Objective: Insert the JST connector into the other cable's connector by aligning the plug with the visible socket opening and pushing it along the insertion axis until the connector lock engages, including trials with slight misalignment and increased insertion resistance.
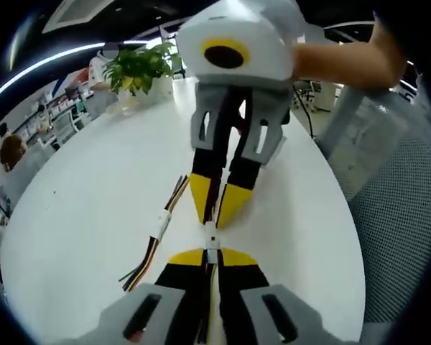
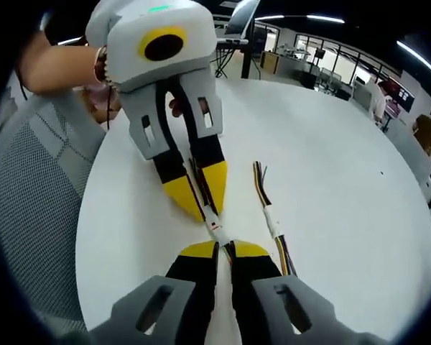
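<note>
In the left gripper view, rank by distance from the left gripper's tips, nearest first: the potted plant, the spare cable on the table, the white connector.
1. White connector: right at the left gripper tips, between both grippers.
2. Spare cable: lying on the table, to the left of the tips.
3. Potted plant: at the table's far edge, upper left.
</note>
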Demonstrator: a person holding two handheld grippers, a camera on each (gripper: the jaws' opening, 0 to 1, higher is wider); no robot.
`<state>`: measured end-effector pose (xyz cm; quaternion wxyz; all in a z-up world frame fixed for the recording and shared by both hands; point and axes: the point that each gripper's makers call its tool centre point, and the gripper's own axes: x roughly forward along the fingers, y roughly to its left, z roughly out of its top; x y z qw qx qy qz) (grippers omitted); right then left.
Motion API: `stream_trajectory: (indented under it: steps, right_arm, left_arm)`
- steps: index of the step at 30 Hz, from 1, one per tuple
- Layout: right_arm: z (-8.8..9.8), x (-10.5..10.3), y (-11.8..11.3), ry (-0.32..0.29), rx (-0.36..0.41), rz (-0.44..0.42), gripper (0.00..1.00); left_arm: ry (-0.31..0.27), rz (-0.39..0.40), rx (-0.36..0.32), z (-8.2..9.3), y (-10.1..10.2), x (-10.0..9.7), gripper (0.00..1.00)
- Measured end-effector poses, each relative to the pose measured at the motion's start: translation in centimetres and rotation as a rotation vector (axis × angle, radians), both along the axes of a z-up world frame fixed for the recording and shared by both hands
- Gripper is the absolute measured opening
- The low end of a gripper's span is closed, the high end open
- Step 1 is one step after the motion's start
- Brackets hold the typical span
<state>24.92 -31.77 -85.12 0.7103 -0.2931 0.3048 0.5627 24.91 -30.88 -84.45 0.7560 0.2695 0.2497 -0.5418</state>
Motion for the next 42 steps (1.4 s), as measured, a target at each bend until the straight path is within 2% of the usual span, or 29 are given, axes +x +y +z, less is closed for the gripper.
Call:
stream_trajectory:
  steps: [10, 13, 15, 18, 36, 42]
  right_arm:
    - [-0.1, 0.1, -0.3, 0.022, 0.002, -0.023, 0.04]
    - [0.6, -0.2, 0.4, 0.031, 0.046, -0.006, 0.04]
    - [0.3, -0.2, 0.2, 0.008, 0.024, 0.007, 0.04]
    - [0.2, -0.3, 0.2, 0.013, 0.02, 0.012, 0.04]
    - [0.8, -0.5, 0.5, 0.053, 0.077, -0.014, 0.03]
    - [0.9, -0.3, 0.4, 0.042, 0.084, -0.014, 0.04]
  left_arm:
    - [-0.014, 0.001, 0.001, -0.2, -0.2, 0.2, 0.0]
    - [-0.02, -0.007, -0.019, 0.0, -0.6, 0.2, 0.0]
    - [-0.024, -0.008, -0.006, -0.1, -0.5, 0.2, 0.0]
    - [-0.022, -0.018, -0.003, -0.2, -0.5, 0.0, 0.0]
    - [-0.007, -0.012, -0.008, 0.3, -0.2, 0.0, 0.0]
    - [-0.027, -0.013, -0.004, 0.3, -0.3, 0.2, 0.0]
